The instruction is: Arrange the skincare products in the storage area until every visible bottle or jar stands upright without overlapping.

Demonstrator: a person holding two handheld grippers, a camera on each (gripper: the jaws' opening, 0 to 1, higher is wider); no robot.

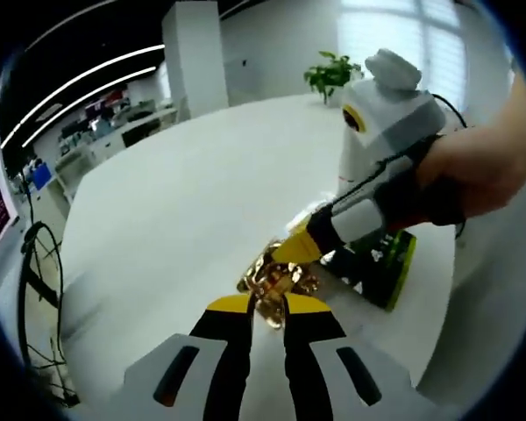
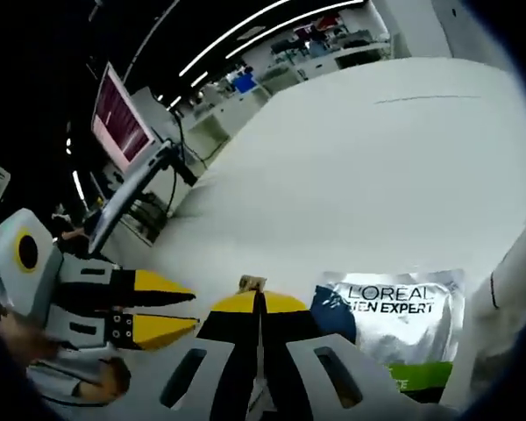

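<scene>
The left tongs (image 1: 265, 309) stood slightly spread just short of a crinkled gold packet (image 1: 276, 276) on the white surface (image 1: 184, 193). The right tongs (image 2: 257, 303), pressed together, reached it from the right, likely to steady it. A L'Oreal box (image 2: 394, 320) lay flat just beside.

Left gripper (image 1: 266, 307) jaws parted; right gripper (image 2: 259, 303) jaws closed.

The worktop (image 1: 202, 175) is plain white. The left gripper (image 1: 265, 307) has black jaws tipped yellow, as does the right gripper (image 2: 258, 303). A shiny gold item (image 1: 276, 276) glints. The pouch (image 2: 394, 316) is silver, with a dark blue corner, a green band and black lettering.
</scene>
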